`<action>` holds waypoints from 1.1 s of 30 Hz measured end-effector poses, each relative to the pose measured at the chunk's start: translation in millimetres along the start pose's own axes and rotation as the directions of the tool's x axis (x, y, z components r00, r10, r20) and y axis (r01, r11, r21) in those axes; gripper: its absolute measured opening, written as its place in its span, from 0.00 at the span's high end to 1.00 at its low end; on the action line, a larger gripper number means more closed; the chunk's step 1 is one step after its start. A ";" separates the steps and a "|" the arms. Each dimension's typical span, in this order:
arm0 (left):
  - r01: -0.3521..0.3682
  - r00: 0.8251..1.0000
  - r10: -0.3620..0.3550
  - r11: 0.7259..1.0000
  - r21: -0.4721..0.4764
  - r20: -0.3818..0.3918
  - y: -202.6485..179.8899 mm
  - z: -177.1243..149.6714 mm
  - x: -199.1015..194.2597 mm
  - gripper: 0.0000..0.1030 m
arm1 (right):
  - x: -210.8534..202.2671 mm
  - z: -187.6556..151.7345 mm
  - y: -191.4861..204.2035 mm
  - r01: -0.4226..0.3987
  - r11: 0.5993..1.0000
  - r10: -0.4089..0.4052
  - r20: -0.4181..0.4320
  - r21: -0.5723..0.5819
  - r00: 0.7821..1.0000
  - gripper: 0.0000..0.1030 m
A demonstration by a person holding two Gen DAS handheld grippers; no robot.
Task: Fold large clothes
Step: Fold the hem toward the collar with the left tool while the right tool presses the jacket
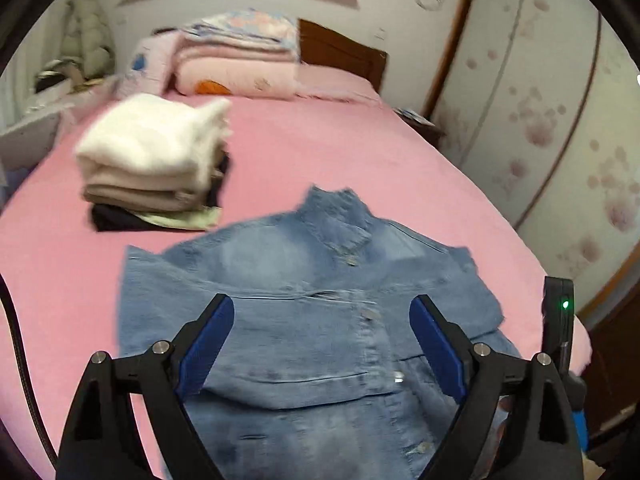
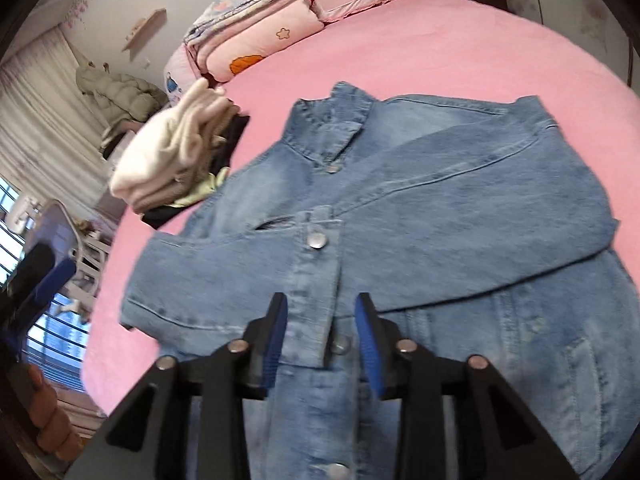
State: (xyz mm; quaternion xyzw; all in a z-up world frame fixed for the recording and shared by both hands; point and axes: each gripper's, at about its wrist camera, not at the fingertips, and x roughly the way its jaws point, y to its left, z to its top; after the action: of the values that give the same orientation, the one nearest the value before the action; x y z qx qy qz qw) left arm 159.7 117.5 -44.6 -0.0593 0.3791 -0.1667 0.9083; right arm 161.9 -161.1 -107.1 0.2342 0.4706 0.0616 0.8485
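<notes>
A blue denim jacket (image 1: 320,320) lies front up on the pink bed (image 1: 320,148), collar pointing away, both sleeves folded across the chest. My left gripper (image 1: 322,304) hovers over the jacket's lower chest, jaws wide open and empty. In the right wrist view the jacket (image 2: 440,208) fills the middle. My right gripper (image 2: 321,300) is over the button placket, its jaws partly open with the placket edge and a button between them; no grip shows. The right gripper's body (image 1: 558,320) also shows at the left wrist view's right edge.
A stack of folded clothes with a white one on top (image 1: 156,156) sits on the bed left of the jacket and also shows in the right wrist view (image 2: 180,156). Folded pink quilts (image 1: 236,60) lie at the headboard. A wardrobe (image 1: 540,100) stands to the right.
</notes>
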 end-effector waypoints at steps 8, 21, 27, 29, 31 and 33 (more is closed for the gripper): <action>-0.236 0.966 0.224 0.968 -0.083 -0.129 75.1 -57.1 16.1 0.14 | 15.8 -13.0 -11.9 -0.076 0.994 0.083 -0.087 0.076 0.993 0.64; -0.291 0.949 0.242 0.918 -0.269 -0.202 143.1 -97.4 39.9 0.14 | 69.9 -29.1 -10.4 -0.114 0.985 0.141 -0.215 0.133 0.966 0.62; -0.289 0.949 0.239 0.920 -0.265 -0.205 143.8 -92.0 54.8 0.14 | 83.7 -16.9 -15.3 -0.148 0.977 0.177 -0.192 0.152 0.965 0.62; -0.291 0.948 0.241 0.921 -0.257 -0.209 142.4 -91.1 58.3 0.14 | 87.4 -14.3 -15.7 -0.165 0.976 0.190 -0.188 0.143 0.964 0.62; -0.294 0.946 0.244 0.921 -0.254 -0.212 142.1 -91.5 60.7 0.14 | 86.5 -13.2 -12.1 -0.163 0.980 0.183 -0.185 0.116 0.966 0.70; -0.295 0.945 0.244 0.921 -0.255 -0.216 142.2 -91.8 62.5 0.14 | 80.3 -12.0 -3.1 -0.153 0.986 0.162 -0.175 0.060 0.971 0.75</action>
State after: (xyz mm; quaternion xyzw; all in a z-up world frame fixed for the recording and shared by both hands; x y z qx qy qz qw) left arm 172.4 230.8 -184.5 -0.1205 0.4841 0.0118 0.8666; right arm 195.8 -133.7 -175.7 0.2838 0.5261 0.1387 0.7896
